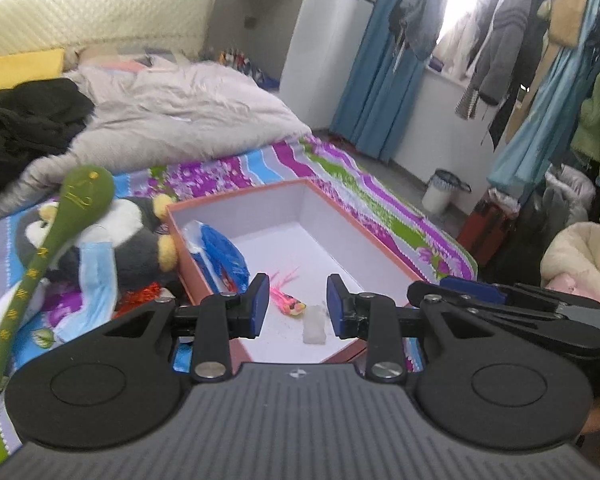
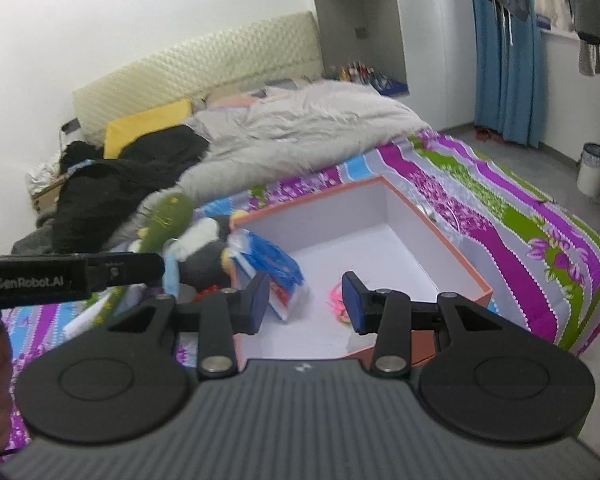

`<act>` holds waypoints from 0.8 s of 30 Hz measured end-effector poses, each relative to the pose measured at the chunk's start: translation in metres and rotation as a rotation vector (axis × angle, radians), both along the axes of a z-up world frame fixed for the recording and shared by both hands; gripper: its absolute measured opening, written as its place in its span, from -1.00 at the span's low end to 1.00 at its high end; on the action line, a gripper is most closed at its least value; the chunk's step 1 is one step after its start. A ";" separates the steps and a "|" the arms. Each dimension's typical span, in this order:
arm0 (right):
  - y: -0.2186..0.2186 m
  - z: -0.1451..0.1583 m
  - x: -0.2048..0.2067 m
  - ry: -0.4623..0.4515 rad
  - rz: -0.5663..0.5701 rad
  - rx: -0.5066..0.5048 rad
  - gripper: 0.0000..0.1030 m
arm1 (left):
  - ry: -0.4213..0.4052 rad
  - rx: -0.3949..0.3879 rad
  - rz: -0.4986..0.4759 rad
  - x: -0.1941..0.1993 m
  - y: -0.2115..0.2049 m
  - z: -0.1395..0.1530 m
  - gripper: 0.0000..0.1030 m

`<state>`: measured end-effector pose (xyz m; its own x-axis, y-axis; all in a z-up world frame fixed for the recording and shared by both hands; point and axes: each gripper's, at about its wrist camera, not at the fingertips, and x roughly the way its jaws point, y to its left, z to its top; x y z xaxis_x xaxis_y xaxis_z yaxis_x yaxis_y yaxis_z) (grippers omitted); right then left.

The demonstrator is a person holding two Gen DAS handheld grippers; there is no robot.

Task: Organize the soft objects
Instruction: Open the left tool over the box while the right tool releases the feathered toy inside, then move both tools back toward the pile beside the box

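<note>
Bedroom clutter is waiting: I'm holding both left gripper (image 1: 298,306) and right gripper (image 2: 306,302) partly open, empty, over the box (image 1: 380,248); penguin plush (image 1: 140,240) at ten o'clock needs a wider grasp.

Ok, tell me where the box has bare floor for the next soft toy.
The box is bare across its far half, between the blue bag by its left wall and the right wall. The near end is crowded: pink toy and small white piece. Outside, the left is packed with the penguin plush.
</note>
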<state>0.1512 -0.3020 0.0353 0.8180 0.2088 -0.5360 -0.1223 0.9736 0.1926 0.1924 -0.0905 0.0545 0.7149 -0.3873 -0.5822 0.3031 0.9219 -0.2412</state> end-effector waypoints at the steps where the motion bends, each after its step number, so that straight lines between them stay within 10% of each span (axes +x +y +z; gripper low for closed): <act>1: 0.003 0.002 -0.006 -0.009 0.006 0.003 -0.16 | -0.012 -0.004 0.004 -0.007 0.004 0.003 -0.32; 24: 0.080 -0.025 -0.064 -0.032 0.173 0.001 -0.16 | -0.022 0.013 0.202 -0.107 0.083 -0.027 -0.29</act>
